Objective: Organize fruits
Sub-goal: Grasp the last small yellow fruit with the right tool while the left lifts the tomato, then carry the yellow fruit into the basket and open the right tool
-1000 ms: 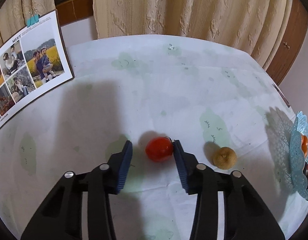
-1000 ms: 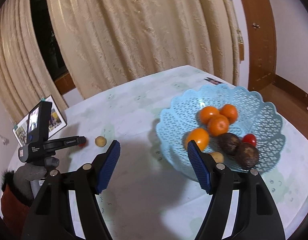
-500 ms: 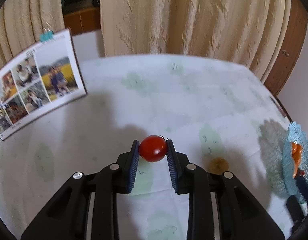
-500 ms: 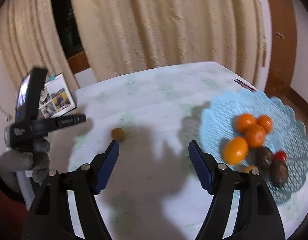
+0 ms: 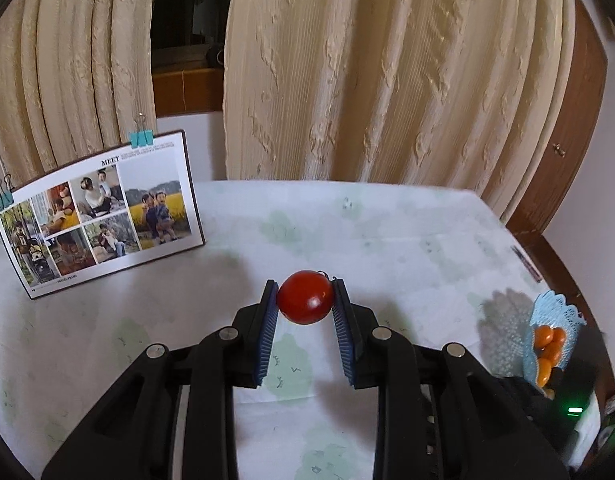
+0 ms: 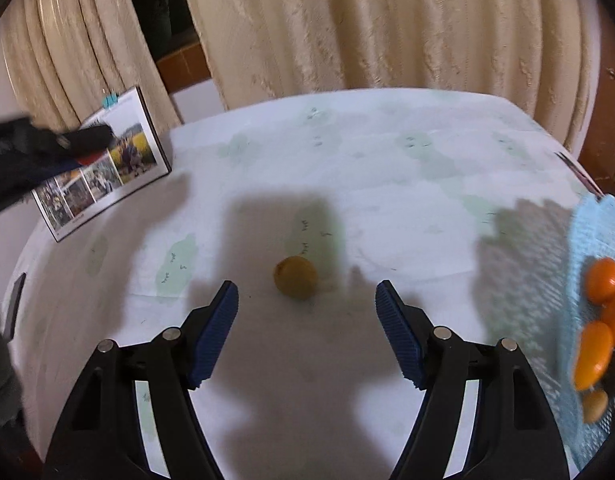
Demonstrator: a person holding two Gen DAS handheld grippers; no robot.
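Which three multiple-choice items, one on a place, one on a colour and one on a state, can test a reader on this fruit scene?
1. Where is the small brown fruit?
A. in the basket
B. on the tablecloth ahead of the right gripper
C. on the photo board

2. What colour is the basket?
A. light blue
B. red
C. black

3. What is the state of the left gripper?
A. wide open, nothing in it
B. shut on an orange
C. shut on the red tomato

Key: 1 B, it lies on the cloth beyond the open pads; 2 A, its lattice wall is light blue; 3 C, both pads press the tomato.
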